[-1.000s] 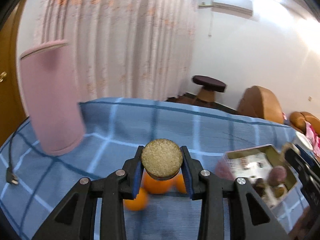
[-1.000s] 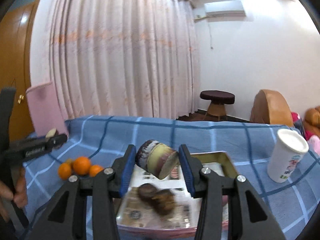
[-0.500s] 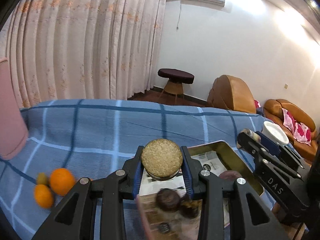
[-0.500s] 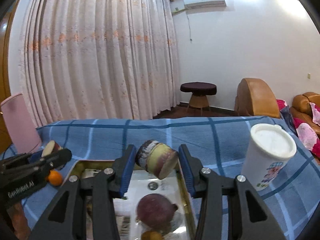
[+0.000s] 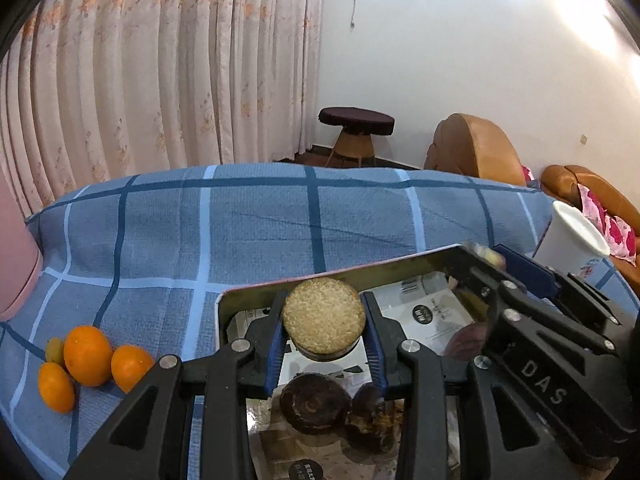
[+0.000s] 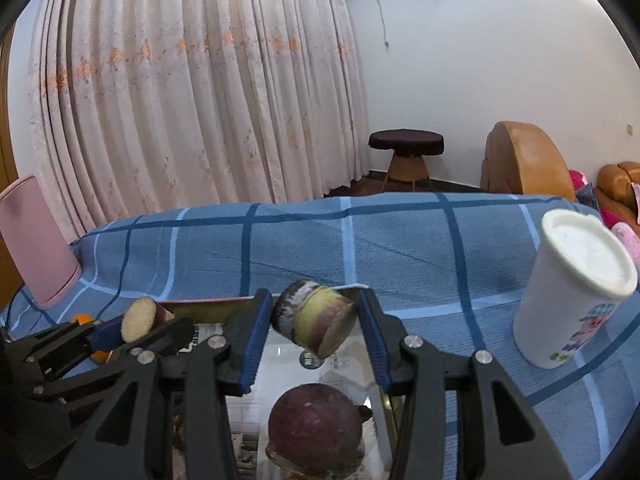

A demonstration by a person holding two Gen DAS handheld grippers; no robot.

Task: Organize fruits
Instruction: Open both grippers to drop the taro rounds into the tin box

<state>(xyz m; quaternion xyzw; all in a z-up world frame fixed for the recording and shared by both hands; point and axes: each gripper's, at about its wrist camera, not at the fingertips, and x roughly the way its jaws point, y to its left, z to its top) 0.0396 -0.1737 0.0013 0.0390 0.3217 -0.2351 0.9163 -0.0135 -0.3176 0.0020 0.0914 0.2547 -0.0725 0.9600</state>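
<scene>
The tabletop point(image 5: 248, 232) is covered with a blue checked cloth, and on it the metal tray point(image 5: 224, 308) lies in front of me, lined with printed paper. A pink cylinder point(image 6: 36, 240) stands at the far left edge and a white cup point(image 6: 576, 292) with a lid stands to the right of the tray, apart from it. My left tongs point(image 5: 324, 336) hang over the near left part of the tray; they are closed on a round cut fruit piece point(image 5: 324, 320) whose pale grainy face looks at the camera. My right tongs point(image 6: 314, 328) hang over the right part of the tray and hold a tilted fruit chunk point(image 6: 316, 320) with dark skin and a yellowish cut face; the blue pads press on both its sides. In the tray under the right tongs lies a round purple fruit point(image 6: 316, 428), and under the left tongs lie two dark brown fruits point(image 5: 312, 404), touching each other. On the cloth to the left of the tray, three oranges point(image 5: 88, 356) lie close together, with one small green fruit point(image 5: 55, 350) just behind them.
</scene>
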